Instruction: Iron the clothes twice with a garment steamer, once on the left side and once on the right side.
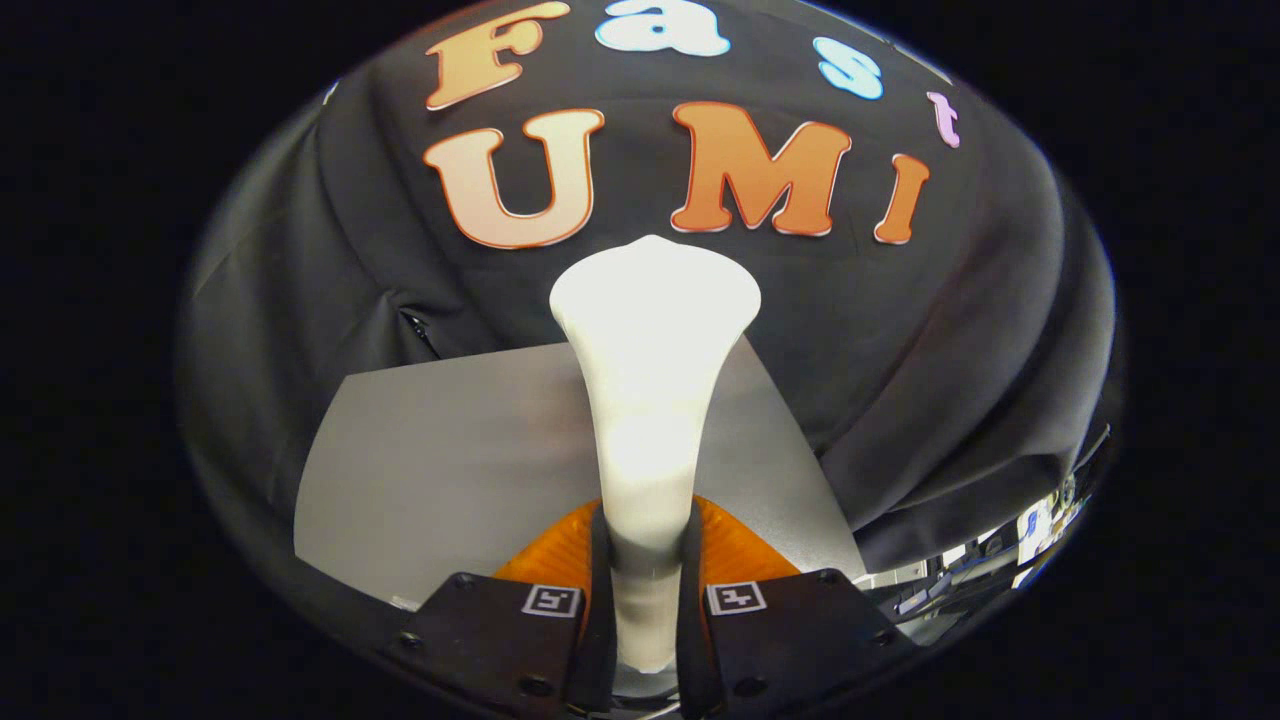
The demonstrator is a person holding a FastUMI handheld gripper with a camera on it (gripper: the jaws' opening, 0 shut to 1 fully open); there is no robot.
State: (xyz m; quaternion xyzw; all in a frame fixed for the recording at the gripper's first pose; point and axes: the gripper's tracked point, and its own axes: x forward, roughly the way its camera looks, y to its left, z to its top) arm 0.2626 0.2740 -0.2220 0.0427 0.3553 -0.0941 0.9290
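Gripper view is showing my gripper clamping the white garment steamer between both fingers, head flaring up ahead over the grey table. I'm carrying it; next I'm judging a garment must be found.

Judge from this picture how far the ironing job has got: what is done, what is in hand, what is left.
Done: the gripper is shut on the white steamer, both fingers pressing its handle, so it is picked up. In hand: the steamer's wide head points toward the black cloth wall, above a grey sheet lying beyond the fingers. Left: seemingly both passes, left and right; whether the grey sheet is the garment, I cannot tell.
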